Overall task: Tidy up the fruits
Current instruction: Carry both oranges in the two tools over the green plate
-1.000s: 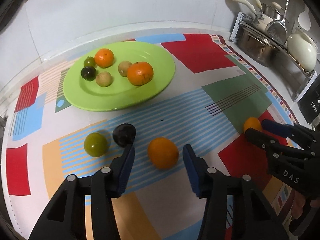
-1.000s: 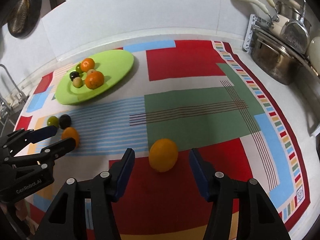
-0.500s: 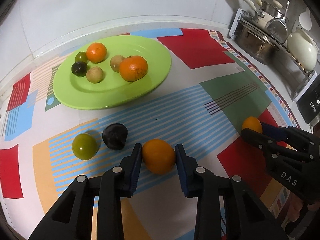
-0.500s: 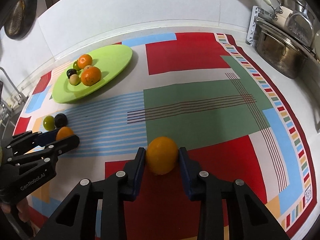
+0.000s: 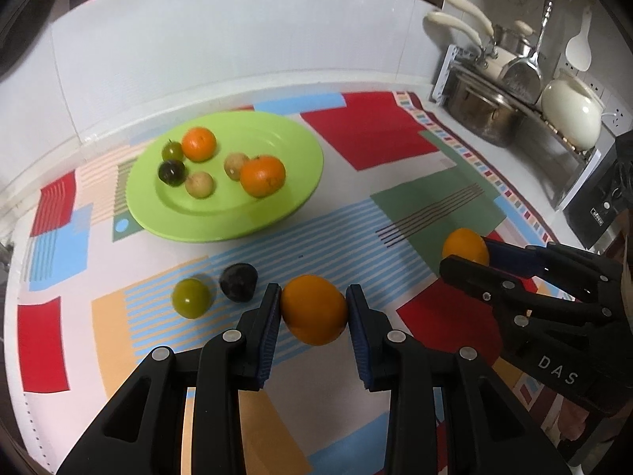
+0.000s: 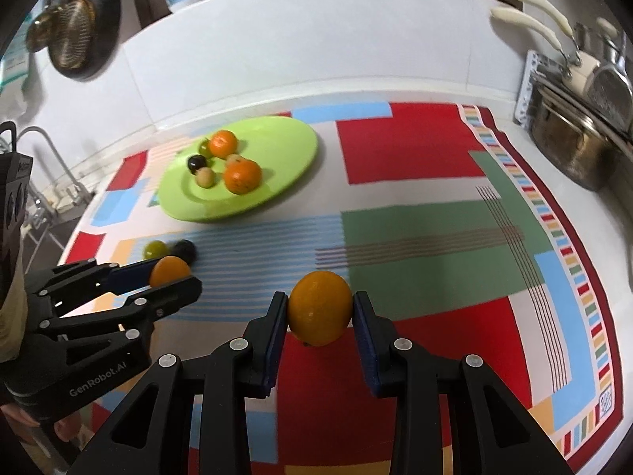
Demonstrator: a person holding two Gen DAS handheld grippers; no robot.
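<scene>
Both grippers slant down toward the patterned cloth (image 5: pixel 395 138), side by side, with the green plate (image 5: pixel 300 182) lying beyond them near the white wall. The left gripper (image 5: pixel 314 310) points at the striped part of the cloth on the near side of the plate; its blue pads (image 5: pixel 270 316) press on either flank of an orange (image 5: pixel 314 310), the jaws drawn in just to the fruit's width. The right gripper (image 6: pixel 320 308) sits further from the plate, over the red and green patches, and its jaws are likewise closed snugly on a second orange (image 6: pixel 320 308); from the left wrist view that same fruit peeks out between the dark fingers (image 5: pixel 474 273) at the right edge. Whether either orange touches the cloth or hangs clear of it is hard to tell. Between the left gripper and the plate, on the stripes, lie a green fruit (image 5: pixel 191 297) and a dark fruit (image 5: pixel 238 282), close together. On the plate sit two tangerines (image 5: pixel 262 175), two pale fruits (image 5: pixel 199 184), one dark and one green fruit. The person's hands are almost wholly out of frame; only a bit of fingers (image 6: pixel 65 431) shows under the left gripper's body. A pot rack (image 5: pixel 514 91) stands far right of the plate, partly cut off.
</scene>
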